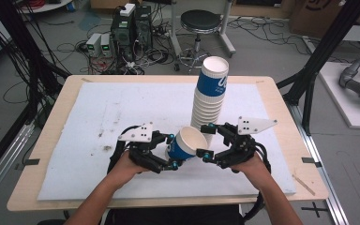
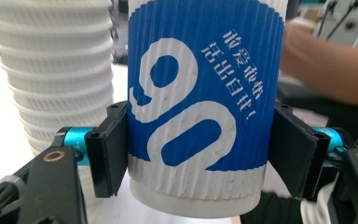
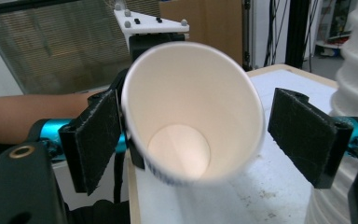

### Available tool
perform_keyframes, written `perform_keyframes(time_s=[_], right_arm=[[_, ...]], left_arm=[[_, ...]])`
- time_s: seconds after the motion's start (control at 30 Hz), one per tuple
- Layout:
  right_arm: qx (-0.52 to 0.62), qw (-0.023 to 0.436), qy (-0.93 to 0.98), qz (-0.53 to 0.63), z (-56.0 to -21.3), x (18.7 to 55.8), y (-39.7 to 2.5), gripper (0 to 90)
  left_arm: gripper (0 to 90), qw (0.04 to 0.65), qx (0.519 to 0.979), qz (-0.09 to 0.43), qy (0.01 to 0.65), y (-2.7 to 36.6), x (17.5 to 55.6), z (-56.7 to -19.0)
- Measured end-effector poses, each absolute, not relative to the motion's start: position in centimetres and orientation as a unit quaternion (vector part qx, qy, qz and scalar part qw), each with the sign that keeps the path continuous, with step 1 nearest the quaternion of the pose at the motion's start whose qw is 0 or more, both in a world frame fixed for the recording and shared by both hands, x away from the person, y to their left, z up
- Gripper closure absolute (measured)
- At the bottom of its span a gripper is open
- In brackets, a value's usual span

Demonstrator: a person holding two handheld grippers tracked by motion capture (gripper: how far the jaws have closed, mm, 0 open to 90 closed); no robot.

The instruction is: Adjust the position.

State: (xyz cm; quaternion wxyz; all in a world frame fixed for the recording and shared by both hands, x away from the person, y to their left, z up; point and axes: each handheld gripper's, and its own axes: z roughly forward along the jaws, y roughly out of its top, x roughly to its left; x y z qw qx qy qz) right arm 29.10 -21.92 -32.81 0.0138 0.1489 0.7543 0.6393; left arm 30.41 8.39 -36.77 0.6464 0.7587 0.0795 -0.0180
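Currently left claw (image 2: 196,154) clamped on blue-and-white ribbed paper cup (image 2: 203,102), tilted; right claw (image 3: 209,135) apart around cup rim; tall white paper-cup stack (image 1: 209,93) just behind.

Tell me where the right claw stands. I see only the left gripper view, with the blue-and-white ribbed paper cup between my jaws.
Observer: In the high view the right claw is open at the mouth of the blue-and-white ribbed paper cup, with one jaw on each side of the rim.
Operator: Report the cup's tilt.
Observer: It lies nearly sideways in the left claw, with its mouth toward the right claw.
Operator: Check inside it.
Observer: The right gripper view shows it empty, with a plain white inside.
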Motion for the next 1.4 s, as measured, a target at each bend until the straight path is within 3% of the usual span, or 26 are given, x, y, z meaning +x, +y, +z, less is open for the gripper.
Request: perform_keyframes(time_s=[0.2,0.4,0.57,0.87,0.97,1.23,1.4], right_arm=[[0.14,0.022,0.771,0.621,-33.0,28.8,-20.9,17.3],[0.128,0.034,0.791,0.597,-32.8,28.8,-20.8,23.5],[0.122,0.049,0.805,0.578,-32.6,28.7,-20.6,23.9],[0.103,0.057,0.832,0.542,-33.0,28.4,-19.4,23.1],[0.109,0.052,0.827,0.549,-33.3,28.4,-19.2,17.2],[0.108,0.056,0.802,0.585,-33.0,28.2,-20.5,17.1],[0.1,0.065,0.8,0.588,-32.4,28.1,-22.0,17.2]], left_arm=[[28.4,0.634,0.77,-0.015,0.069,7.7,30.1,-36.9],[28.5,0.624,0.778,-0.017,0.074,7.5,30.1,-37.1],[18.8,0.599,0.796,0.012,0.084,6.9,29.8,-36.8],[20.1,0.585,0.808,0.018,0.063,6.1,29.5,-37.0],[25.1,0.589,0.806,0.017,0.06,6.2,29.4,-37.0],[26.3,0.606,0.791,0.028,0.076,7.5,29.8,-36.7],[26.3,0.638,0.759,0.058,0.114,9.3,30.4,-36.4]])
